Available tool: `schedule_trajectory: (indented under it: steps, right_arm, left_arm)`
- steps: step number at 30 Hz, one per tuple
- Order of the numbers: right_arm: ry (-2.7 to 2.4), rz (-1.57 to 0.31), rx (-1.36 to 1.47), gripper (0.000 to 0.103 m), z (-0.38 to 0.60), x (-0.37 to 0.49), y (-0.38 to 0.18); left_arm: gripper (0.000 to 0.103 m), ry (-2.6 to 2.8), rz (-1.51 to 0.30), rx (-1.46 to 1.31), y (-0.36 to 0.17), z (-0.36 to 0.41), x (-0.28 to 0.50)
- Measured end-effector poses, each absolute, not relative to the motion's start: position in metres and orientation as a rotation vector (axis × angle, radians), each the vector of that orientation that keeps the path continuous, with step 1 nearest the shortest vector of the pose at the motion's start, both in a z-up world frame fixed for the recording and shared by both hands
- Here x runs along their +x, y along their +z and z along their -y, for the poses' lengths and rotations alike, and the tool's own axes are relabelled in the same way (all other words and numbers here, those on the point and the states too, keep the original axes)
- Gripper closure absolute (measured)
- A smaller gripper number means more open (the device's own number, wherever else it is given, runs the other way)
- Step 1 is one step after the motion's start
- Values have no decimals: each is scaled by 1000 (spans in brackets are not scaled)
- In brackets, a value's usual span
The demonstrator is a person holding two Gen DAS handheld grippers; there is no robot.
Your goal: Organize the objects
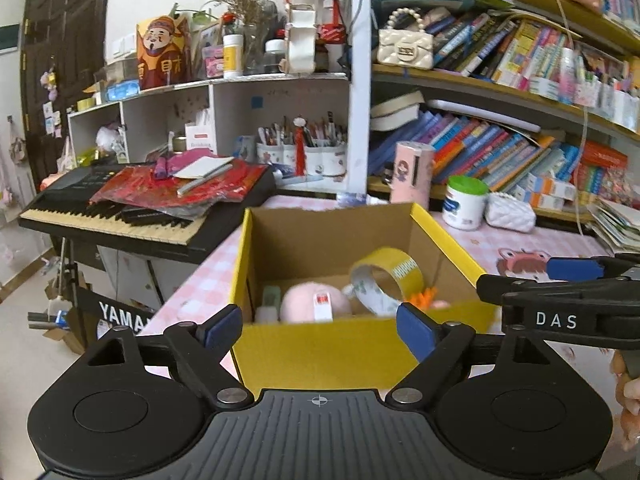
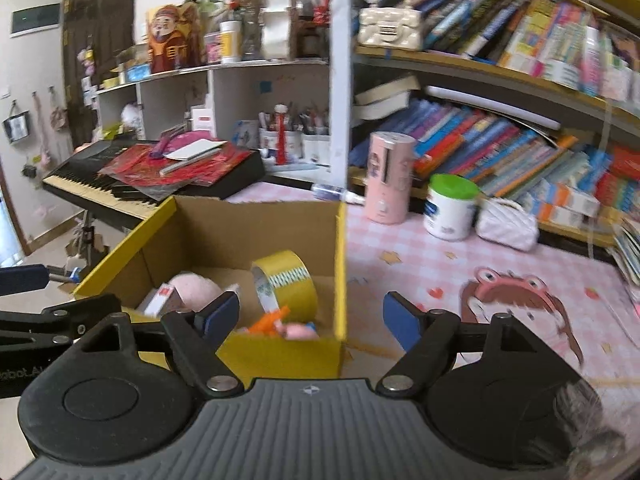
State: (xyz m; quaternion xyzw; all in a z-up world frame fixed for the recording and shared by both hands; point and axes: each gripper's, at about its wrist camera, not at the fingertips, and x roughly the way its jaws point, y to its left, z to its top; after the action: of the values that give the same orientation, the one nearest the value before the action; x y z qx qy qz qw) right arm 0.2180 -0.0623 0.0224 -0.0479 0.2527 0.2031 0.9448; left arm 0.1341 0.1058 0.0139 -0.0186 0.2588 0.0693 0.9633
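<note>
A yellow cardboard box (image 1: 328,350) stands open on the pink checked table, right in front of both grippers. Inside lie a yellow tape roll (image 1: 394,278), a pink plush ball (image 1: 304,302) with a red-and-white tag, and small orange pieces (image 1: 424,296). My left gripper (image 1: 318,330) is open in front of the box's near wall, nothing between its blue pads. The right gripper (image 2: 312,318) is open too, straddling the box's (image 2: 280,354) near right corner, empty. The tape roll (image 2: 290,280) and orange pieces (image 2: 272,322) show in the right wrist view. The right gripper's arm (image 1: 568,304) crosses the left wrist view at the right.
A pink cylinder (image 2: 388,178), a green-lidded white jar (image 2: 450,208) and a white quilted pouch (image 2: 506,224) stand on the table behind the box. Bookshelves (image 1: 500,148) fill the right. A black keyboard (image 1: 132,216) piled with red papers sits at the left.
</note>
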Motion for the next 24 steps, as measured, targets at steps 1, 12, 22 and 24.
schedule_trajectory:
  steps: [1,12,22,24]
  right_arm:
    - [399,-518,-94,25,66,211,21]
    - [251,-564,-51,23,101,132,-1]
    - [113,-617,-19,18,130,70,-20]
    - [97,-624,-15,18,136,60,-22]
  left_arm:
    - [17,133,-530,-36,12,-104,129]
    - [17,61,-624,-26,-11,-87,80]
    - [17,-40,-651,4,-16,-58,59]
    - [16,-67,-649,17,-15,-48,57]
